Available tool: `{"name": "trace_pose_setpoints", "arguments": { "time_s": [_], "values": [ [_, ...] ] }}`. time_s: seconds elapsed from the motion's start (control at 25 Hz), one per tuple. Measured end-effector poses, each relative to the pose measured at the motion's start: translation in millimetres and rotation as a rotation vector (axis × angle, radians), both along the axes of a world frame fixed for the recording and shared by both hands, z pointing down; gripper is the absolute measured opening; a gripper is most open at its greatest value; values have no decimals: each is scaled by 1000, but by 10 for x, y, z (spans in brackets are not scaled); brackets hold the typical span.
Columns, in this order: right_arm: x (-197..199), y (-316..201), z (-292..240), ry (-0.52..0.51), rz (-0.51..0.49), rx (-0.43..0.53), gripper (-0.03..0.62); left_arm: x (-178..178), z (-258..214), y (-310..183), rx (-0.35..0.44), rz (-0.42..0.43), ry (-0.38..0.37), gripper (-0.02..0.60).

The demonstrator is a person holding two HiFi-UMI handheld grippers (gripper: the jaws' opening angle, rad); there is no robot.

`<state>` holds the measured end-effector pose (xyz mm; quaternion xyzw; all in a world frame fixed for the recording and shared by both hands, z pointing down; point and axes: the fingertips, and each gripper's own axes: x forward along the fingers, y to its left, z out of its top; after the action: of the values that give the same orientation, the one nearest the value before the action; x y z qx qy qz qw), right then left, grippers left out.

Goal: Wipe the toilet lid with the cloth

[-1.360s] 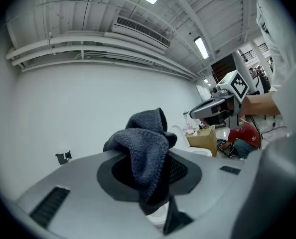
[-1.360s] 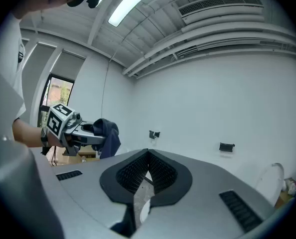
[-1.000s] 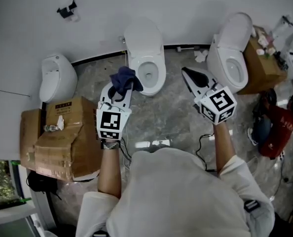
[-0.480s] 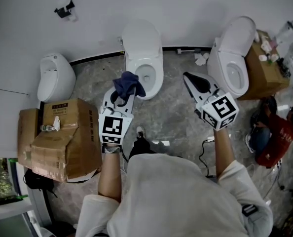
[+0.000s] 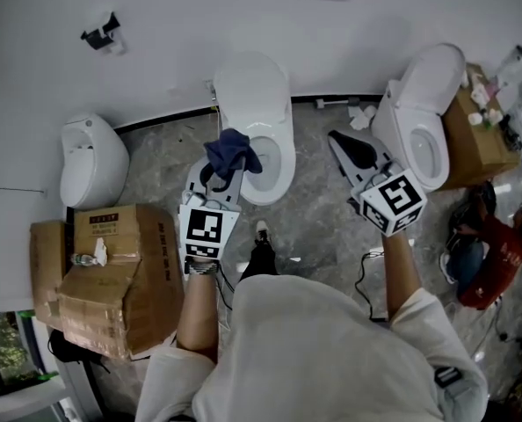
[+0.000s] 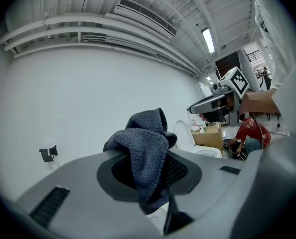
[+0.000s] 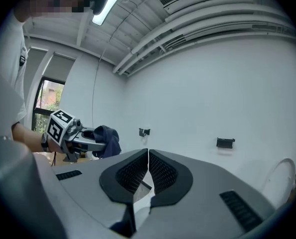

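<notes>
- The left gripper (image 6: pixel 147 171) holds the blue cloth (image 6: pixel 143 138) in its fingers.
- The right gripper (image 7: pixel 147 168) has its fingers pressed together, empty.
- The toilet (image 5: pixel 254 90) sits just past the left fingers.

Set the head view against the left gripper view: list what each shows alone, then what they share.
Only the head view: the big cardboard box at the left and the white urinal beside it. Only the left gripper view: the ceiling, with its strip light and ducts. Both: the blue cloth pinched in the jaws of the left gripper, the right gripper with its jaws together, the toilet at the right, and a person in red near it.
</notes>
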<state>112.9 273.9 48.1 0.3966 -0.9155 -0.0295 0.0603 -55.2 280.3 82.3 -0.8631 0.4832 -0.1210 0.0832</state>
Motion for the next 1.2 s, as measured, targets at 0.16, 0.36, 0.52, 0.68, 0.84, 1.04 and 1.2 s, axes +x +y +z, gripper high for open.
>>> {"name": "trace_pose_setpoints", "arguments": {
  "time_s": [0.16,0.36,0.52,0.68,0.84,1.04,1.2],
  "values": [
    [-161,-612,-81,-25,17,-1,29,-132,-31,-622,-12,27,-5,94],
    [-344,-1273,-107,-38,48,7,29,-322,-34,-1275,-21,42,-8,94],
    [-490,-1718,-26,-42,71,-16,29,-442,75,-1716,-46,67,-13,94],
    [-602,-2106,118,-9,84,-27,29,-514,223,-2176,-69,84,-12,94],
    [-627,-2449,271,10,97,-28,29,-539,435,-2620,-90,94,-12,94],
    [-583,-2802,564,3,106,-68,29,-601,830,-3180,-116,62,-15,95],
    [-525,-3153,877,-14,88,-88,29,-619,1262,-3629,-135,26,-24,94]
  ]
}}
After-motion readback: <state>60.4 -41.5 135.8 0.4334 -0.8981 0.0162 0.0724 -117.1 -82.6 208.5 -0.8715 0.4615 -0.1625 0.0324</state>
